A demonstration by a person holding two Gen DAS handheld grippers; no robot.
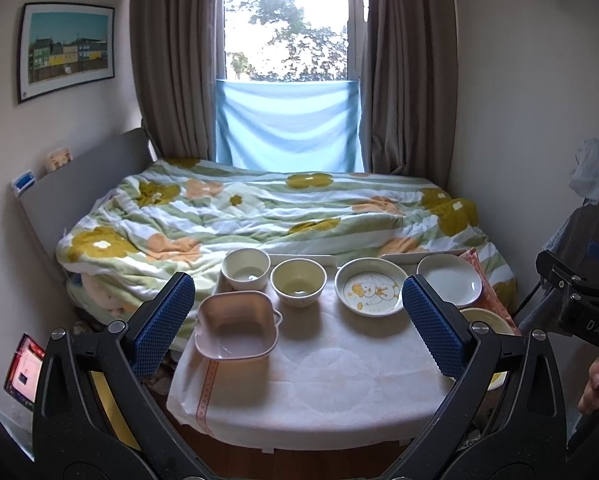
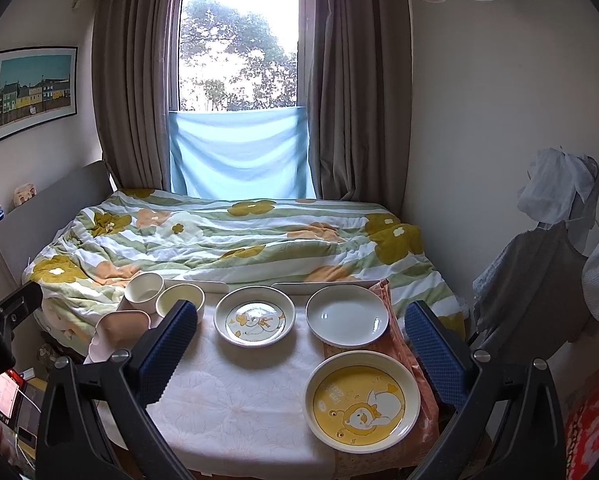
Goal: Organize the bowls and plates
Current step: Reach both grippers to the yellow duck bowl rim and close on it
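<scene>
Both grippers, L [image 1: 295, 316] & R [image 2: 295, 344], are being held agape, empty; duck plate [image 2: 362, 400] is overhanging tablecloth [image 2: 235, 400] edge, risking slippage if nudged.

— Glazed, glossy ceramic on the white plate [image 2: 347, 321] and yellow duck plate [image 2: 362, 400]?

— Looks so. Matt pink finish on the square bowl [image 1: 236, 333], maybe plastic.

— Quilted, soft white cloth [image 1: 319, 376] beneath.

— Rough, knurled blue pads [image 1: 433, 326] set in smooth black plastic.
</scene>
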